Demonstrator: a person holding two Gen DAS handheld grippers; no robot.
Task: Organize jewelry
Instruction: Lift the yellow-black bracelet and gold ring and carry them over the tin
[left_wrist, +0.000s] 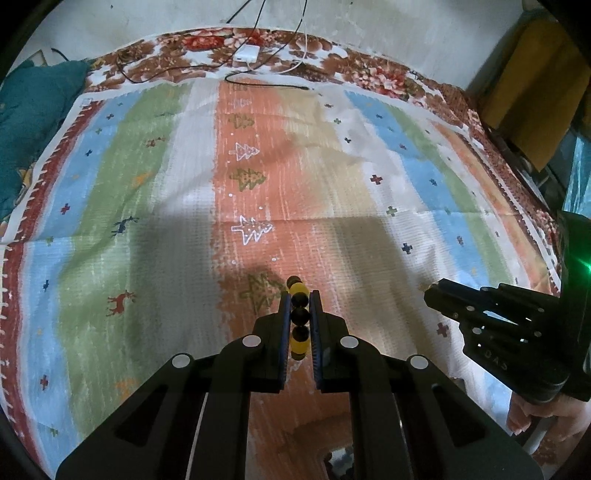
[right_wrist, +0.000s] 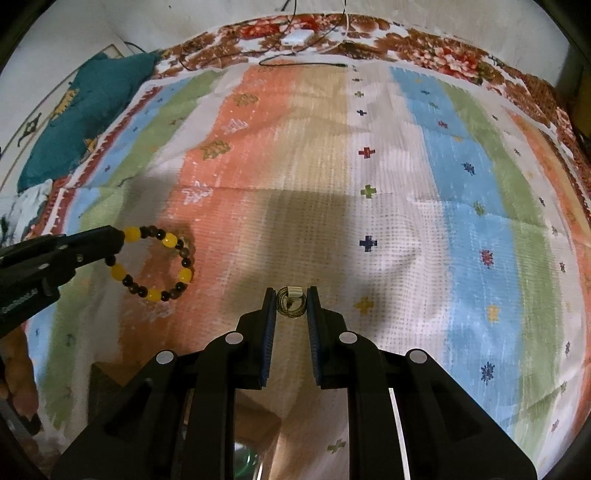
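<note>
My left gripper (left_wrist: 299, 299) is shut on a bracelet of yellow and dark beads (left_wrist: 299, 321), held above the striped cloth. In the right wrist view the left gripper (right_wrist: 118, 236) enters from the left and the bracelet (right_wrist: 162, 266) hangs from it as an open loop. My right gripper (right_wrist: 291, 295) is shut on a small dark coiled ring-like piece with a white tag (right_wrist: 291, 302). In the left wrist view the right gripper (left_wrist: 430, 291) reaches in from the right; its held piece is hidden there.
A striped cloth with tree and cross motifs (left_wrist: 258, 166) covers a bed with a floral border (left_wrist: 207, 40). A white charger and cables (left_wrist: 246, 55) lie at the far edge. A teal pillow (left_wrist: 33, 122) lies at the left. A yellow-brown object (left_wrist: 535, 92) stands at the far right.
</note>
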